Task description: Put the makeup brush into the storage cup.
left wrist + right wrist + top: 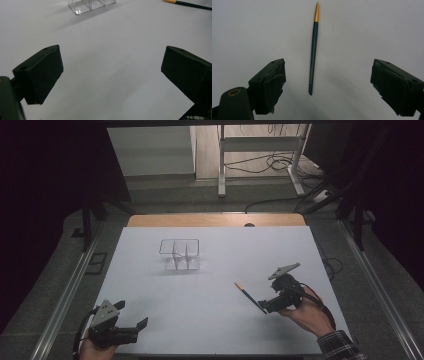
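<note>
Two grippers sit low in the high view, one at each lower corner of the white table (210, 320). The left hand (92, 351) is cut off by the bottom edge, so little more than its knuckles show; the right hand (311, 316) and a checked sleeve (340, 346) run out at the lower right. The pen (249, 297) lies flat right of centre, and its dark rear end is lost against the right gripper (264, 308), so contact there is hard to judge from above. In the right gripper view the pen (313, 52) lies loose between wide-apart jaws, gold tip toward the top of the frame. A clear plastic box (179, 254) stands at upper centre, its dividers faint; the left gripper view cuts off the box (90, 5) at the top edge. The left gripper (134, 329) is level, pointing right, jaws spread with nothing between them.
</note>
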The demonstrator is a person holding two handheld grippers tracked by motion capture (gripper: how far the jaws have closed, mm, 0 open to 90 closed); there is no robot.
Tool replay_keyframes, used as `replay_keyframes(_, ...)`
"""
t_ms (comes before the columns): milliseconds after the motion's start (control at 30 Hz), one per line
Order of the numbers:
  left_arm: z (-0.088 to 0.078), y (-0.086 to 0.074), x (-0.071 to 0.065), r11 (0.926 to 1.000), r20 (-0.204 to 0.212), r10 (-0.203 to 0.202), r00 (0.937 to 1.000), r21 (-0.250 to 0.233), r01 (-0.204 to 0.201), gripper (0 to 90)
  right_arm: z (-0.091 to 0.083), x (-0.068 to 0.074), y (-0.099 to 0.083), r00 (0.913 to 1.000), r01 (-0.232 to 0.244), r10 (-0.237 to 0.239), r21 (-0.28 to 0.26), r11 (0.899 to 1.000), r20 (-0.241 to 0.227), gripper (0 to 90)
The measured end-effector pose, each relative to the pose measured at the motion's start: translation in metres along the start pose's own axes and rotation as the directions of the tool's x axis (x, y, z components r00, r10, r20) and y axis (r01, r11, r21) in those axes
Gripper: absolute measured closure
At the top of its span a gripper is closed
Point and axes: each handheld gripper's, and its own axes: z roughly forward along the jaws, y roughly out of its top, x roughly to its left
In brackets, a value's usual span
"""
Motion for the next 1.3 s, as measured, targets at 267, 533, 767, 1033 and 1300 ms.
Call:
replay_keyframes(267,0.0,0.0,0.0,1.0,0.0,0.001,1.0,0.0,-0.001,4.2,0.006,0.003,0.008,0.9996,0.026,-0.027,0.014,1.0,0.008,14.4)
replay_keyframes(533,0.0,0.0,0.0,1.0,-0.001,0.002,1.0,-0.001,-0.002,4.1,0.011,0.006,0.016,0.9987,0.048,-0.048,0.022,0.999,0.015,16.9)
replay_keyframes(767,0.0,0.0,0.0,1.0,-0.001,0.003,1.0,-0.002,-0.003,4.1,0.014,0.008,0.022,0.9982,0.056,-0.057,0.032,0.998,0.02,19.8)
replay_keyframes(1033,0.0,0.0,-0.001,1.0,-0.002,0.005,1.0,-0.002,-0.005,4.2,0.017,0.009,0.03,0.9969,0.073,-0.075,0.049,0.996,0.024,25.1)
replay_keyframes(1300,0.0,0.0,-0.001,1.0,0.0,0.008,1.0,-0.001,-0.008,4.2,0.022,0.011,0.032,0.9961,0.084,-0.086,0.078,0.993,0.018,33.4)
